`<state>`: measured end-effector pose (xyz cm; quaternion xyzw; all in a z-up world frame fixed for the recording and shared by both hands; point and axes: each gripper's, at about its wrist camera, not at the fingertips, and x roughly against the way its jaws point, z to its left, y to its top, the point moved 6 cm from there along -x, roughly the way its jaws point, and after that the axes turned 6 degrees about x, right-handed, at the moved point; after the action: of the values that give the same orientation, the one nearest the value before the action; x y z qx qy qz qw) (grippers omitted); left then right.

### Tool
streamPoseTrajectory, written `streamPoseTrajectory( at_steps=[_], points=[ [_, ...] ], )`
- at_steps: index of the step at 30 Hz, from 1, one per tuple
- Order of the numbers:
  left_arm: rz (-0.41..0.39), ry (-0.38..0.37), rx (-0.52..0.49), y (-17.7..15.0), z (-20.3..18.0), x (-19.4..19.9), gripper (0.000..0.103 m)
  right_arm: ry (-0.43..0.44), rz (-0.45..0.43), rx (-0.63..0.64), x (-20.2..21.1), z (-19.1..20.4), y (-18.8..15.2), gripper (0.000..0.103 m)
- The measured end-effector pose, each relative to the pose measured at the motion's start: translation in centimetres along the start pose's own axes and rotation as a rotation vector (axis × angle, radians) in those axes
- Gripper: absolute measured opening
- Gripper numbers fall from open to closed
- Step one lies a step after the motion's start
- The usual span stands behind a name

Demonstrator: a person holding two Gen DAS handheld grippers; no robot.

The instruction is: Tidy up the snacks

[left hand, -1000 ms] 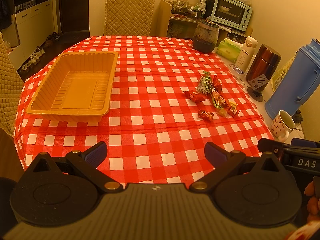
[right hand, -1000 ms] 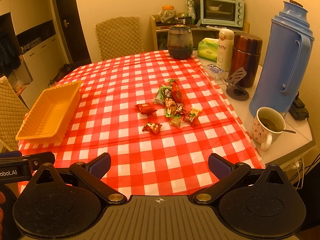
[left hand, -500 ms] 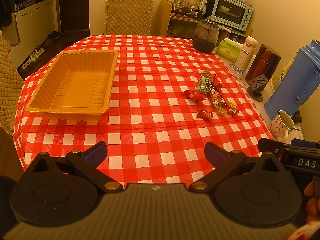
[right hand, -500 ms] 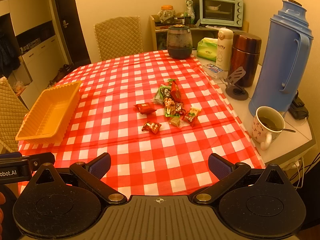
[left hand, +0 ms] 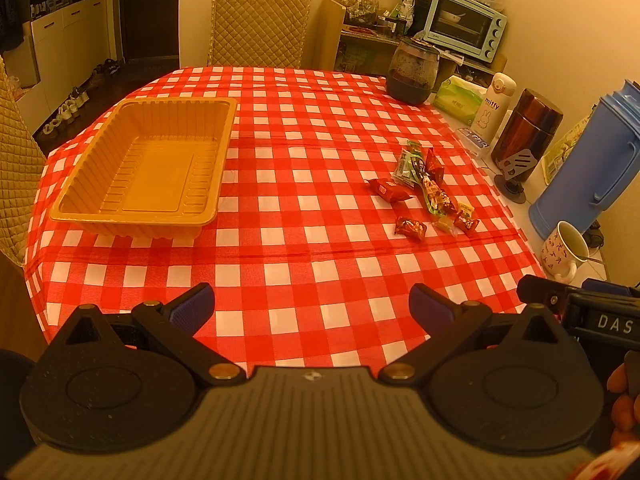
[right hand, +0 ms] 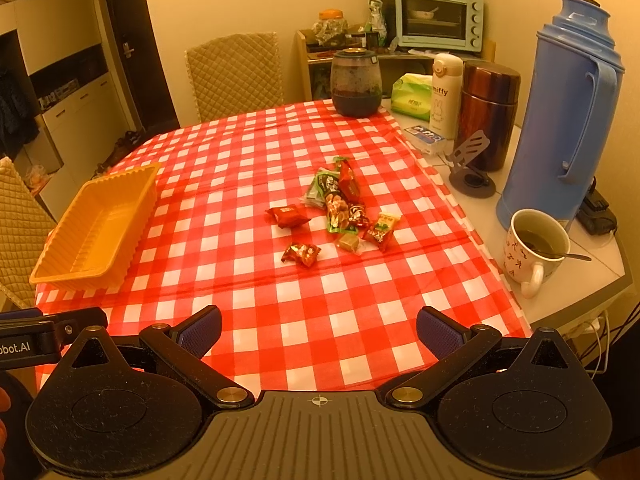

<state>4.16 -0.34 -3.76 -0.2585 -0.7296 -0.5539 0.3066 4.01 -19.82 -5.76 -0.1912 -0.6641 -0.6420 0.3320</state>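
Note:
Several wrapped snacks (left hand: 426,196) lie in a loose cluster on the red checked tablecloth, right of centre; they also show in the right wrist view (right hand: 340,208). A red packet (right hand: 288,216) and a small red candy (right hand: 301,254) lie nearest. An empty orange plastic tray (left hand: 148,168) sits at the left; it also shows in the right wrist view (right hand: 96,226). My left gripper (left hand: 312,306) is open and empty above the table's near edge. My right gripper (right hand: 318,330) is open and empty, well short of the snacks.
A blue thermos (right hand: 564,116), a mug with a spoon (right hand: 536,246), a brown flask (right hand: 488,112), a white bottle (right hand: 444,92), tissues (right hand: 412,96) and a dark jar (right hand: 356,84) crowd the right side. Quilted chairs (left hand: 260,26) stand at the back and left.
The left view has shifted slightly, so the tray sits a little nearer. The right gripper has barely moved. Both grippers stay open and empty.

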Motion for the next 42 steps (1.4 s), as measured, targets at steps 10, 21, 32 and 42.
streamPoseTrajectory(
  at_steps=[10, 21, 32, 42],
  points=[
    [0.007, -0.044, 0.002, 0.6, -1.2, -1.8, 0.103, -0.019, -0.080, -0.037, 0.1, -2.4, 1.3, 0.102],
    [0.036, -0.149, -0.056, 2.7, -3.0, -7.8, 0.092, -0.060, -0.113, -0.067, -2.3, -7.7, 2.9, 0.102],
    [0.087, -0.286, -0.213, 3.1, -6.8, -16.2, 0.076, -0.025, -0.033, -0.058, -9.9, -9.9, 2.1, 0.075],
    [0.133, -0.372, -0.286, 2.3, -10.2, -21.7, 0.055, -0.002, 0.033, -0.044, -15.5, -10.2, 1.2, 0.064]
  ],
)
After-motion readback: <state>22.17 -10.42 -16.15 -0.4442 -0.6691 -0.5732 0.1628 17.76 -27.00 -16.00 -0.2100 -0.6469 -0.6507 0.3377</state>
